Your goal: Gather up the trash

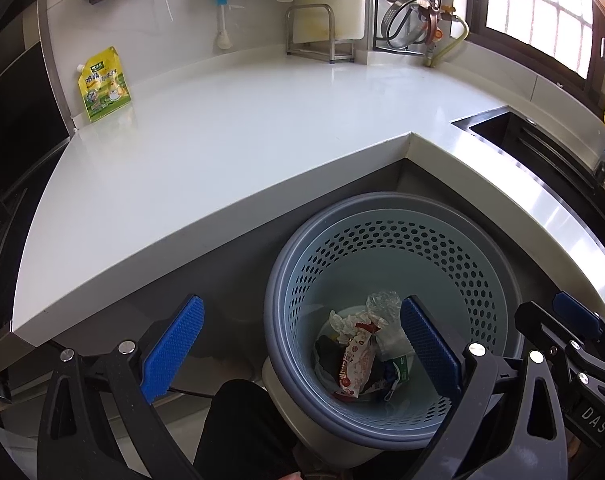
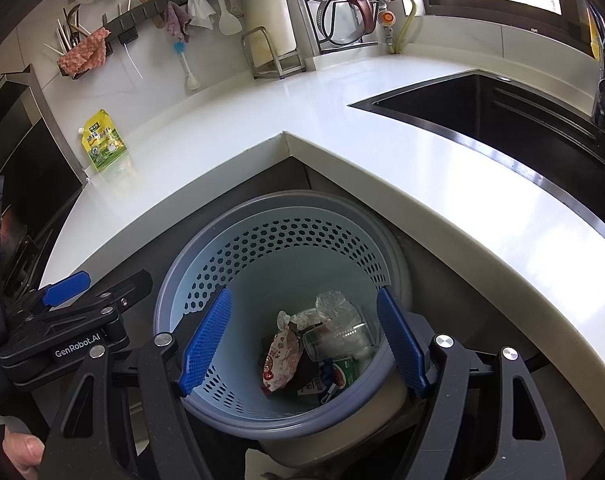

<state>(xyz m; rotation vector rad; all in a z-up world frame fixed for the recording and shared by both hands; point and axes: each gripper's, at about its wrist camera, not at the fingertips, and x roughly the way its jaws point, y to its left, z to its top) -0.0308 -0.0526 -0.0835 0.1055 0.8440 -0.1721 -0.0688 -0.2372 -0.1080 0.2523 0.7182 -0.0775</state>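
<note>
A blue perforated trash bin [image 1: 454, 240] stands on the floor in the inner corner of the white counter; it also shows in the right wrist view [image 2: 262, 236]. Inside lie a red-and-white snack wrapper [image 1: 356, 364], crumpled clear plastic [image 1: 382, 304] and other scraps; in the right wrist view the wrapper [image 2: 280, 358] and a clear plastic cup [image 2: 334, 338] show. My left gripper [image 1: 302, 352] is open and empty above the bin's left rim. My right gripper [image 2: 304, 340] is open and empty over the bin. A yellow-green spouted pouch [image 1: 102, 86] stands at the counter's far left [image 2: 102, 142].
The white L-shaped counter [image 1: 242, 128] wraps around the bin. A dark sink [image 2: 522, 120] with a faucet [image 2: 600, 60] lies to the right. A dish rack [image 2: 334, 4], a metal stand [image 1: 314, 36] and hanging cloths and utensils line the back wall.
</note>
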